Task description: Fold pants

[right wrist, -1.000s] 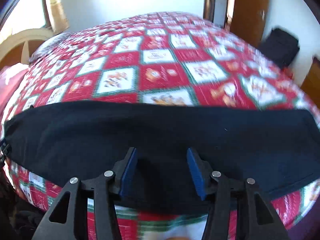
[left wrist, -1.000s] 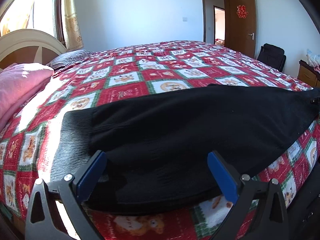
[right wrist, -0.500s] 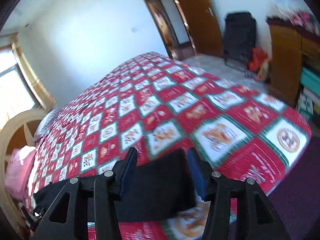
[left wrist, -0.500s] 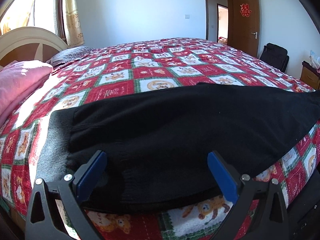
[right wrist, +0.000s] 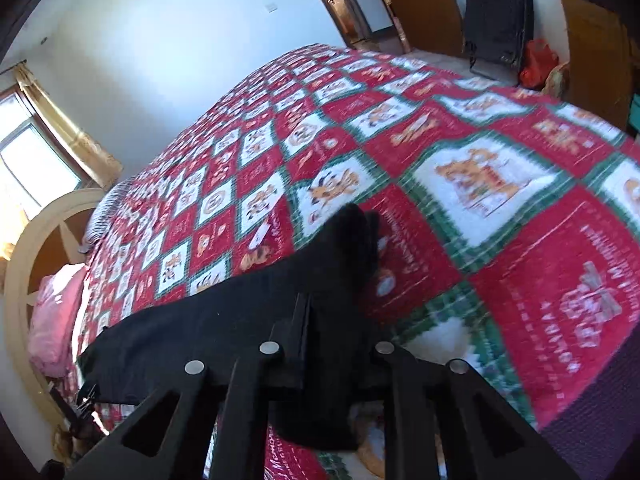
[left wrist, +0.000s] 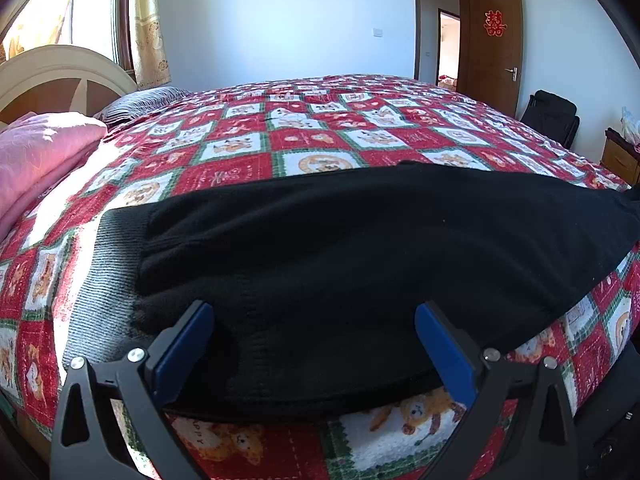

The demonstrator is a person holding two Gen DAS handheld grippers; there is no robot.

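Note:
Black knit pants (left wrist: pixel 360 248) lie lengthwise across the near edge of the bed, their grey ribbed waistband (left wrist: pixel 104 280) at the left. My left gripper (left wrist: pixel 314 338) is open, its blue-padded fingers (left wrist: pixel 188 340) spread over the pants near the waistband, touching nothing firmly. My right gripper (right wrist: pixel 320 320) is shut on the leg end of the pants (right wrist: pixel 344 264) and holds it bunched and lifted off the quilt. The rest of the pants (right wrist: pixel 180 344) trail away to the left.
The bed has a red, white and green patchwork quilt (left wrist: pixel 320 136). A pink pillow (left wrist: pixel 36 152) and cream headboard (left wrist: pixel 60 76) are at the left. A black bag (right wrist: pixel 496 16) and wooden furniture (right wrist: pixel 592 48) stand beyond the bed's foot.
My right gripper swung to the leg end of the pants, closed on it and lifted it. My left gripper stayed open over the waistband end.

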